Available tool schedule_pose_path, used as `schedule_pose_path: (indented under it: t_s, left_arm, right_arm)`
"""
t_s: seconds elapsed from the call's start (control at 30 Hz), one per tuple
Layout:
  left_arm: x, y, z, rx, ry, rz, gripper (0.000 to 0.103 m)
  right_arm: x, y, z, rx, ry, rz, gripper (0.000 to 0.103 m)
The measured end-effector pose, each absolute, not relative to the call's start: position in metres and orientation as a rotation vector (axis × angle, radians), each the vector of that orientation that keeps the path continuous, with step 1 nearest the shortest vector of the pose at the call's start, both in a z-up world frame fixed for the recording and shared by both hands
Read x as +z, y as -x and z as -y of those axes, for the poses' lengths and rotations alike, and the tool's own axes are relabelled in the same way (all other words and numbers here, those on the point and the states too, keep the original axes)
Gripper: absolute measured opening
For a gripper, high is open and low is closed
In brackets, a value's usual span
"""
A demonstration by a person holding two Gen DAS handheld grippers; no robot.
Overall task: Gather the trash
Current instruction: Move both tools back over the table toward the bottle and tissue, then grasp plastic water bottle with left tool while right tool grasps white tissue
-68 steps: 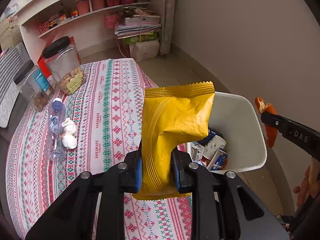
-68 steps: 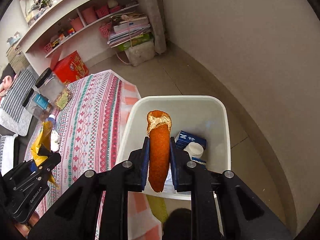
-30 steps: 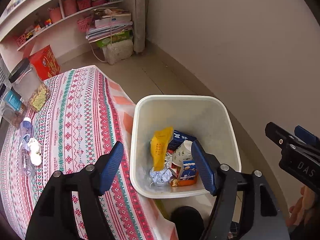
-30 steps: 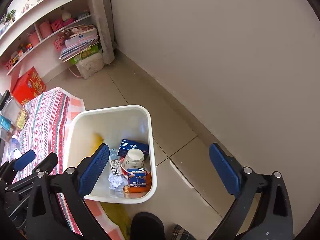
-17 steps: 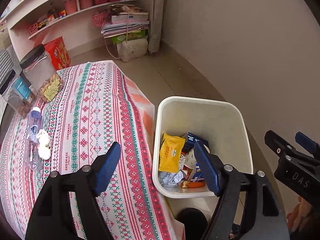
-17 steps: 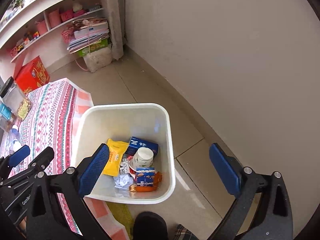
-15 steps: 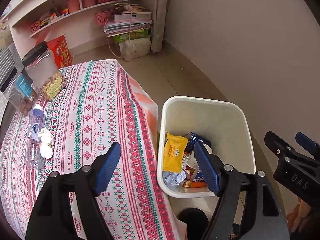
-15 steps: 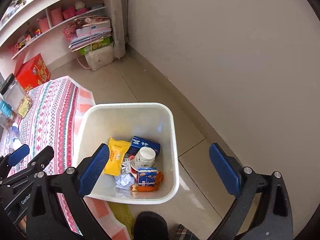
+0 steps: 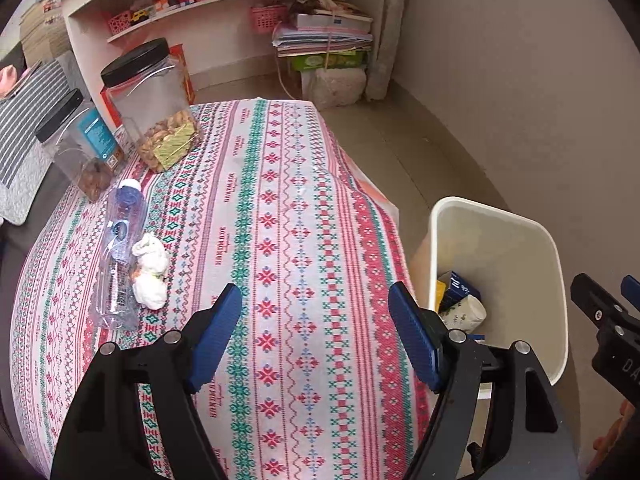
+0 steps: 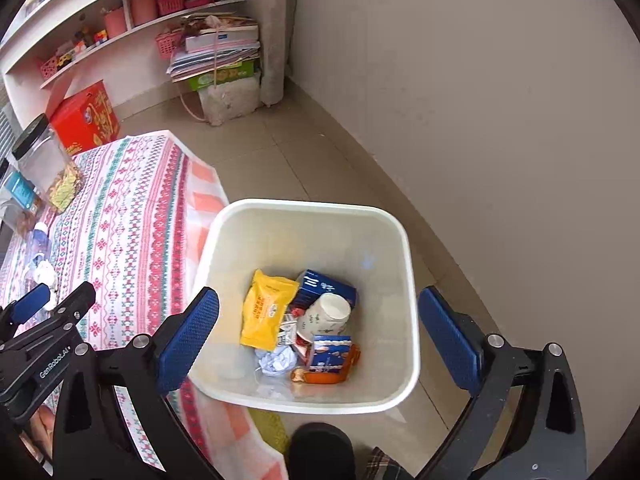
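Note:
My left gripper (image 9: 314, 296) is open and empty above the patterned tablecloth (image 9: 280, 208). To its left on the cloth lie a clear plastic bottle (image 9: 118, 256) and a crumpled white tissue (image 9: 150, 268), side by side. My right gripper (image 10: 318, 296) is open and empty over the white bin (image 10: 400, 240), which stands on the floor by the table's edge. Inside the bin lie a yellow wrapper (image 10: 266, 312), an orange peel-like scrap (image 10: 320, 376), a blue carton (image 10: 326, 288), a paper cup (image 10: 324, 316) and a paper ball (image 10: 276, 362).
Two black-lidded clear jars (image 9: 156, 108) (image 9: 80, 148) stand at the table's far left. A red box (image 10: 86, 118), a stack of papers (image 10: 216, 52) and shelves line the far wall. A plain wall runs along the right. A dark shoe (image 10: 320, 452) shows below the bin.
The yellow wrapper and the orange scrap left the grippers and now lie in the bin. Both grippers then swung left, so the left one is now over the tablecloth instead of the bin.

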State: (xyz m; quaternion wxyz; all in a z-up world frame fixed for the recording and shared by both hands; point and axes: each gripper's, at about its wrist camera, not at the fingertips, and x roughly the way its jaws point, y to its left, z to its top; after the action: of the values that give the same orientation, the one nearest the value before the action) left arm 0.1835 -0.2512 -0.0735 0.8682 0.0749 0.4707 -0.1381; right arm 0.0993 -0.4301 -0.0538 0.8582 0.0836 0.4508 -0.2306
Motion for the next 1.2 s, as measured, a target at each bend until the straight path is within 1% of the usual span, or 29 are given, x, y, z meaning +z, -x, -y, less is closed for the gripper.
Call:
schedule_pose_path:
  t_s: [0.07,0.17,0.5,0.77,0.93,0.97,1.0,1.03,1.07,1.13,1.2]
  left_arm:
    - [-0.076,-0.190,0.239,-0.258,-0.158,-0.985,0.074]
    - [-0.079,-0.202,0.217,-0.198,-0.153,-0.988,0.079]
    - [-0.085,-0.274,0.150,-0.021,-0.175,-1.014,0.079]
    - [-0.117,-0.340,0.117,-0.015,-0.126,-1.207,0.079]
    - [-0.135,-0.357,0.095,-0.040,-0.046,-1.312,0.079]
    - [-0.138,-0.358,0.089,-0.057,-0.018,-1.327,0.077]
    - [-0.141,-0.358,0.083,-0.069,0.009,-1.341,0.069]
    - [-0.144,-0.358,0.076,-0.083,0.041,-1.359,0.063]
    - [-0.147,-0.356,0.068,-0.098,0.074,-1.379,0.054]
    - [-0.148,-0.351,0.055,-0.110,0.093,-1.370,0.045]
    - [-0.146,-0.342,0.043,-0.113,0.094,-1.358,0.045]
  right_arm:
    - [-0.054,-0.105,0.421,-0.466,-0.164,-0.951,0.096]
    - [-0.054,-0.114,0.406,-0.436,-0.154,-0.957,0.096]
    - [-0.065,-0.144,0.357,-0.332,-0.142,-0.996,0.096]
    - [-0.079,-0.171,0.319,-0.257,-0.085,-1.019,0.096]
    - [-0.087,-0.188,0.302,-0.199,-0.132,-1.050,0.096]
    - [-0.089,-0.191,0.298,-0.190,-0.138,-1.056,0.096]
    - [-0.091,-0.194,0.294,-0.181,-0.141,-1.062,0.096]
    - [-0.093,-0.198,0.289,-0.172,-0.145,-1.067,0.096]
    - [-0.095,-0.200,0.285,-0.165,-0.147,-1.072,0.096]
    - [-0.100,-0.207,0.274,-0.145,-0.149,-1.087,0.096]
    - [-0.107,-0.212,0.263,-0.121,-0.147,-1.104,0.096]
